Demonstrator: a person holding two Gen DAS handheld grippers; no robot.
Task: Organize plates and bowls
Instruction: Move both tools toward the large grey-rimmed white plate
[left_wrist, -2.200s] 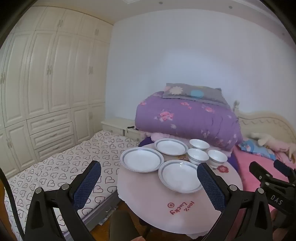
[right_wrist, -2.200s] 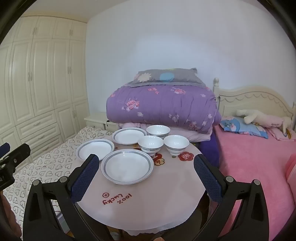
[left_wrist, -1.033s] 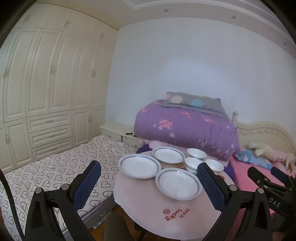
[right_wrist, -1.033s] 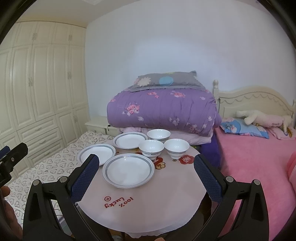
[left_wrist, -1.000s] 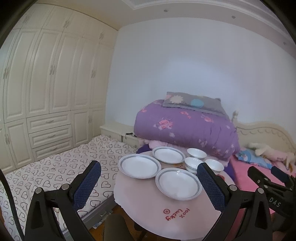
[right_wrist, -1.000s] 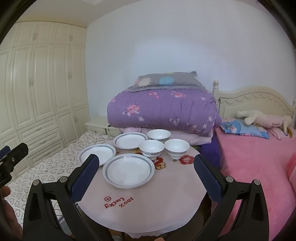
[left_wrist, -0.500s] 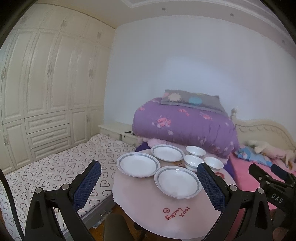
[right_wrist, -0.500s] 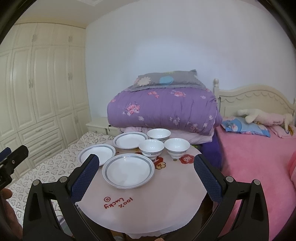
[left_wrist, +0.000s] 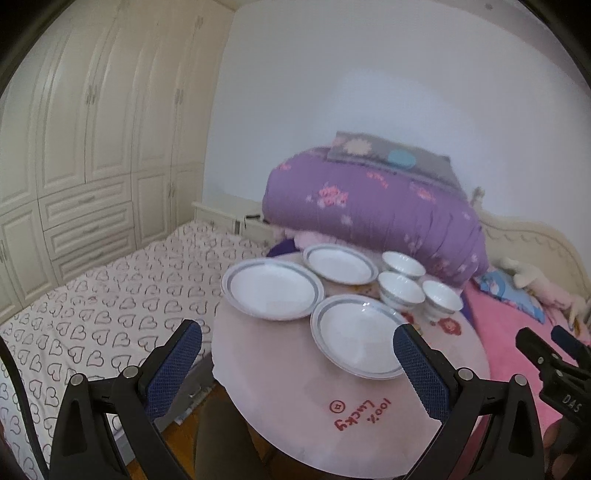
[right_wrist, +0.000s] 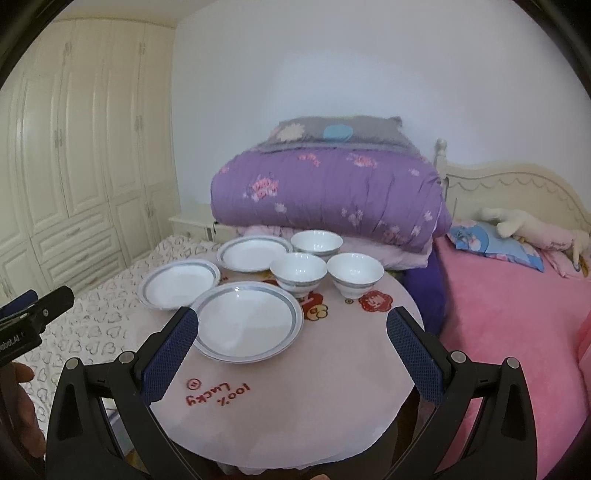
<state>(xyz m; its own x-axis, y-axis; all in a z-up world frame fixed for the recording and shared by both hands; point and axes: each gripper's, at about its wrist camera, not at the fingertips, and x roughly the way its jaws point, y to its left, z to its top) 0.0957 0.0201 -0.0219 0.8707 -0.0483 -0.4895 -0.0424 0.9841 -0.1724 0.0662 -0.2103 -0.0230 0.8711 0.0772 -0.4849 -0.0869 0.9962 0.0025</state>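
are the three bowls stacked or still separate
Separate. The three bowls stand upright side by side on the table, each empty, none nested; both grippers are open, holding nothing.

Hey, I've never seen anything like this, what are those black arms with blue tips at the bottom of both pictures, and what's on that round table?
Those are hand-held grippers, not a robot. A person holds one in each hand, and a small fisheye camera on each looks forward along its two fingers, which is why the room looks curved. One picture comes from the left gripper, the other from the right gripper. The blue parts are the finger pads. Both grippers are open and hold nothing.

Ahead is a round table with a pink cover printed "100% Lucky". On it lie three white plates with grey-blue rims: the near plate, the left plate and the far plate. Beside them stand three white bowls in a cluster. Nothing is stacked yet. Behind is a bed with a folded purple quilt.
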